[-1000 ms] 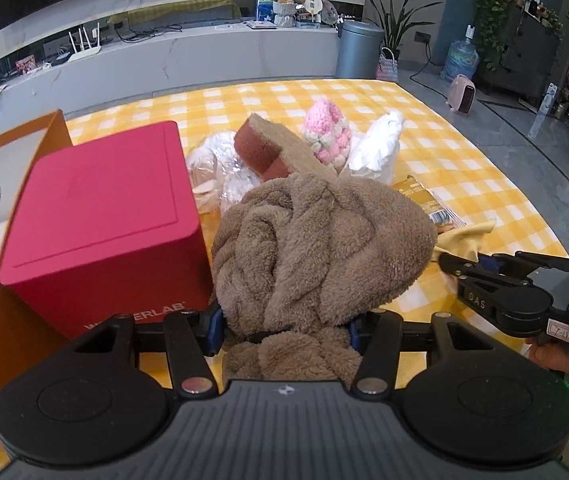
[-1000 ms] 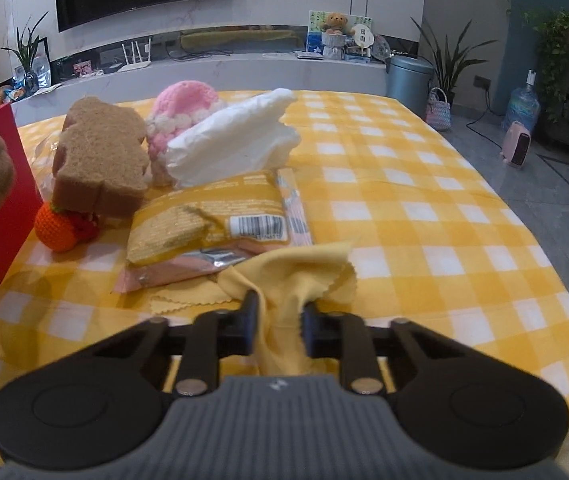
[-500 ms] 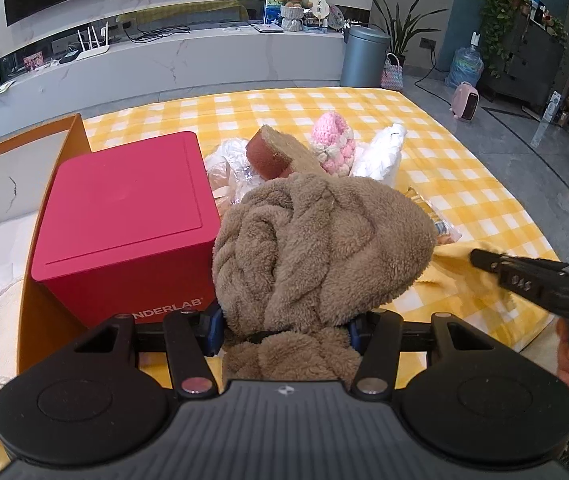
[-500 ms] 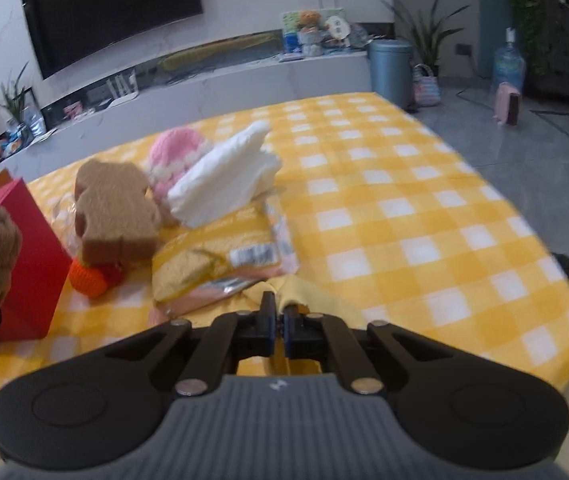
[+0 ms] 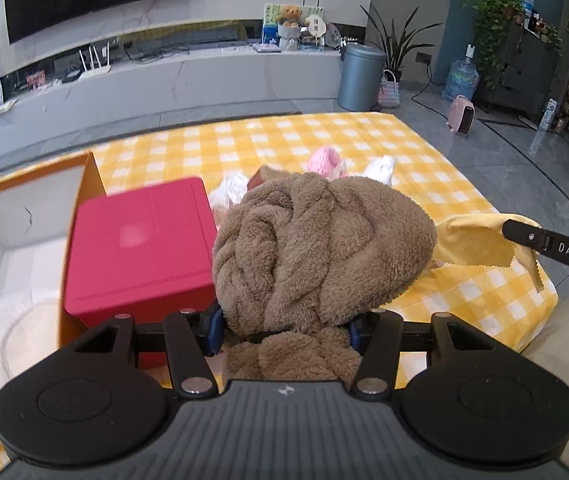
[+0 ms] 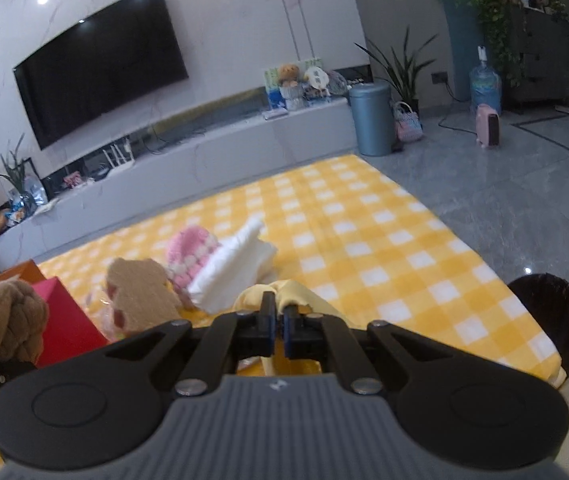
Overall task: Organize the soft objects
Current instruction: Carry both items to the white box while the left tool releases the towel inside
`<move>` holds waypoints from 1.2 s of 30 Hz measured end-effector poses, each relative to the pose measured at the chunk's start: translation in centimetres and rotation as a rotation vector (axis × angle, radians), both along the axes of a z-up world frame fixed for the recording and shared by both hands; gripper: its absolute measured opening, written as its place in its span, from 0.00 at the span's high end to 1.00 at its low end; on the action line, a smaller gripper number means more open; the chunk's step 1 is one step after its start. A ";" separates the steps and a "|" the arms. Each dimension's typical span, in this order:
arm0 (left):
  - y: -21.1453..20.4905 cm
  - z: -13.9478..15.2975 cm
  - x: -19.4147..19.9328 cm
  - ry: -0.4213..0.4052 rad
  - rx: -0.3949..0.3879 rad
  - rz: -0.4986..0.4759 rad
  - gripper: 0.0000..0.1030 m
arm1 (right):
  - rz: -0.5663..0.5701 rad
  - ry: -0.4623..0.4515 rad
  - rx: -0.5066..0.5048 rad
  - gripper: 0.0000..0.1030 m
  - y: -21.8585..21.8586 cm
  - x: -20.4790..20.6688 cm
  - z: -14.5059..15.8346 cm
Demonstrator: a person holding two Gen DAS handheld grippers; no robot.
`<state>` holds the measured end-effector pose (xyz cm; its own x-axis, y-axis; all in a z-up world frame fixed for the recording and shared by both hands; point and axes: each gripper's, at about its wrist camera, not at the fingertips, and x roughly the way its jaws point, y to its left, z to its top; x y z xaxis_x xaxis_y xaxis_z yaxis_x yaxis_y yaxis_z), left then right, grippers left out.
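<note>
The left hand-held gripper point(image 5: 282, 330) clamps a thick brown plush bundle point(image 5: 320, 252), a fleecy, cable-twisted mass that bulges up and forward from between the two pads and hangs above the table point(image 5: 364, 148). The right hand-held gripper point(image 6: 278, 320) has its jaws pinched nearly together on a thin yellow cloth point(image 6: 284, 292); they have just been closing on it. The cloth has a zigzag-cut edge and rises in a fold above the fingertips, draping down off the table's near corner in the left wrist view. Just beyond the plush bundle, to its left, stands a red box point(image 5: 140, 248), and beside that an open orange box point(image 5: 24, 216) with a white lining. Farther out on the yellow-and-white checked tablecloth lie a tan sponge-like toy point(image 6: 140, 296), a pink crocheted piece point(image 6: 190, 250) and a folded white cloth point(image 6: 236, 264), close together and well apart from both grippers.
</note>
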<state>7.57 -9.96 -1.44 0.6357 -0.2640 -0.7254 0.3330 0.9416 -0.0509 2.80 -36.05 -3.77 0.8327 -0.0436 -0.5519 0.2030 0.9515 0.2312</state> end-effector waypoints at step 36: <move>20.8 -0.3 1.2 0.002 -0.035 0.264 0.40 | 0.512 -0.131 -0.087 0.99 28.6 -0.6 9.9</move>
